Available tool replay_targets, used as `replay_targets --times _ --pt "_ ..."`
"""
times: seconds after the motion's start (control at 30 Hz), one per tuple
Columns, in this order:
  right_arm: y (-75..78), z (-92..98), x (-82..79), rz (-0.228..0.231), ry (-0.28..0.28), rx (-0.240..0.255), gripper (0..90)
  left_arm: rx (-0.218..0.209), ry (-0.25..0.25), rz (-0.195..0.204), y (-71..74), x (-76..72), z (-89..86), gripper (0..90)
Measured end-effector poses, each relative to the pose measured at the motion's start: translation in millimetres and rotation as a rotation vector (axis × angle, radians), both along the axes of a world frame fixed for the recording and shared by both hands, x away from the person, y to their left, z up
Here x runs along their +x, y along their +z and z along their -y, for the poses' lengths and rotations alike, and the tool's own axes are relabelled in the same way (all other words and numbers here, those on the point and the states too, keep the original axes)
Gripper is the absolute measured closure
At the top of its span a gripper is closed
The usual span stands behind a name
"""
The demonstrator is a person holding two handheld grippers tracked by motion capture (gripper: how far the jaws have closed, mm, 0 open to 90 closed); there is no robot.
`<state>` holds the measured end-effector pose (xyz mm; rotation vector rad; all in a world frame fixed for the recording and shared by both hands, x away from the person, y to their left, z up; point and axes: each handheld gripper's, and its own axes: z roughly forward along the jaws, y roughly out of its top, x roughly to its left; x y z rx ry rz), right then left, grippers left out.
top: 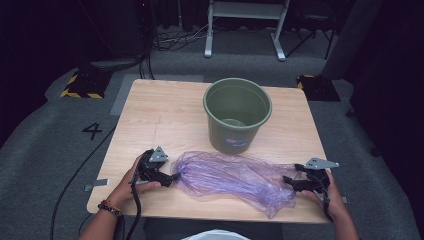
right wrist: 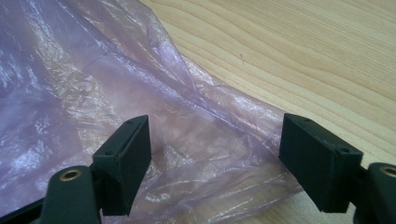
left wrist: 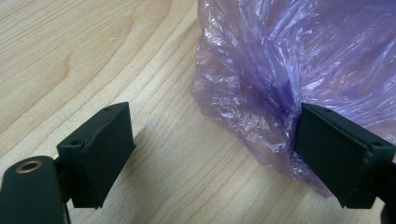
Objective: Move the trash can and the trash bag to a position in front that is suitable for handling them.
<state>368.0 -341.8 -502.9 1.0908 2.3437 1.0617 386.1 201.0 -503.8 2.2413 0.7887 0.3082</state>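
Purple plastic bag (top: 232,177) lies between both hands, left tool (top: 172,177) and right tool (top: 286,180) wide, level.

We note a translucent purple bag (top: 227,175), a dull green bucket (top: 237,120), black grippers, a pale wood-grain table (top: 160,115), and yellow-black striped floor blocks (top: 80,85).

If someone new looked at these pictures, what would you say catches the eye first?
Most striking is the crumpled purple plastic bag lying across the near part of the wooden table. The left gripper and the right gripper sit at its two ends, both with jaws open. Just behind the bag stands an upright green bucket.
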Motion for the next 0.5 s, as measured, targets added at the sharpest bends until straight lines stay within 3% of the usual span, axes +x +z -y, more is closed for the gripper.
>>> replay_targets --times 0.5 --pt "0.0 0.0 0.0 0.0 -0.007 -0.002 25.0 0.002 0.006 0.005 0.2 -0.8 0.0 12.9"
